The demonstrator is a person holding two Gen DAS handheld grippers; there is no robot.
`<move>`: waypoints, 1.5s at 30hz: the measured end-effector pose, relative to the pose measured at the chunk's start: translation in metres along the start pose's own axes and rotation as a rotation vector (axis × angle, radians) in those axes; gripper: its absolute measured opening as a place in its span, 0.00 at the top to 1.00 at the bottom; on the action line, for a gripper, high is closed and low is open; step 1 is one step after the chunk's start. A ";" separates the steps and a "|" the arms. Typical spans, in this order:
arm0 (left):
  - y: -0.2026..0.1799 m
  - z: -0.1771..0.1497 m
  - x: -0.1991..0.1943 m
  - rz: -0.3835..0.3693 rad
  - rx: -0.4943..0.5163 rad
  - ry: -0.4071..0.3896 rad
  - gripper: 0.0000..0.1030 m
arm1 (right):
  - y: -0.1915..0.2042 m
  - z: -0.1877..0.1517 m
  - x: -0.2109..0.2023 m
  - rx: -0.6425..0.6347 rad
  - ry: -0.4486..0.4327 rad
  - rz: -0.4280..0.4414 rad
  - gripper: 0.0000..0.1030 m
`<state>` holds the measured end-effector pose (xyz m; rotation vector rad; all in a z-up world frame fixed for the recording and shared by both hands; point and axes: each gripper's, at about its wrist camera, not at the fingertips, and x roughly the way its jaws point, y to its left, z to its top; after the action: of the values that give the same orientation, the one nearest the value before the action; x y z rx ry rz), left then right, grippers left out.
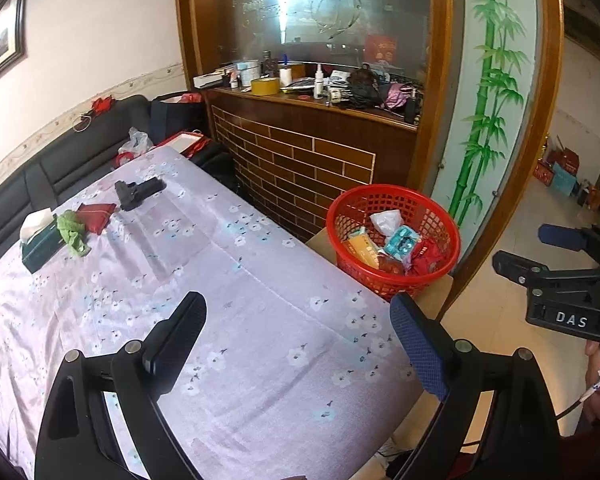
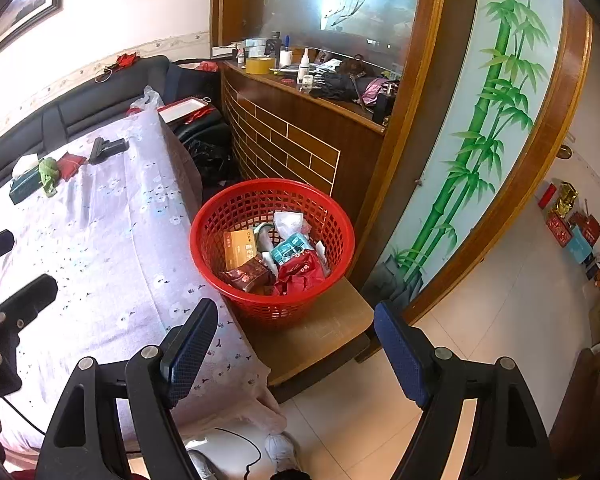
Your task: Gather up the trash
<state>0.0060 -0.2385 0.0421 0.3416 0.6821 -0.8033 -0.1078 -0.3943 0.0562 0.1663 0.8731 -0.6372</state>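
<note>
1. Left wrist view: left gripper (image 1: 296,340) spread, empty, above floral tablecloth (image 1: 228,280); right gripper (image 1: 540,248) at frame edge; red basket (image 1: 392,236) of wrappers at the table's corner.
2. Right wrist view: right gripper (image 2: 296,344) spread, empty; basket rests on a wooden stool (image 2: 324,340) (barely visible in the other view); person's shoe (image 2: 280,452) below.

The basket (image 2: 272,248) stands on a stool (image 2: 324,340) right of the table (image 2: 112,248).
</note>
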 end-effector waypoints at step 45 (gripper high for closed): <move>0.030 -0.025 -0.019 0.080 -0.049 -0.037 0.08 | 0.039 -0.005 -0.010 -0.078 0.021 -0.041 0.18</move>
<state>0.0080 -0.1956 0.0367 0.3071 0.6481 -0.7145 -0.0932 -0.3565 0.0562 0.0845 0.9221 -0.6397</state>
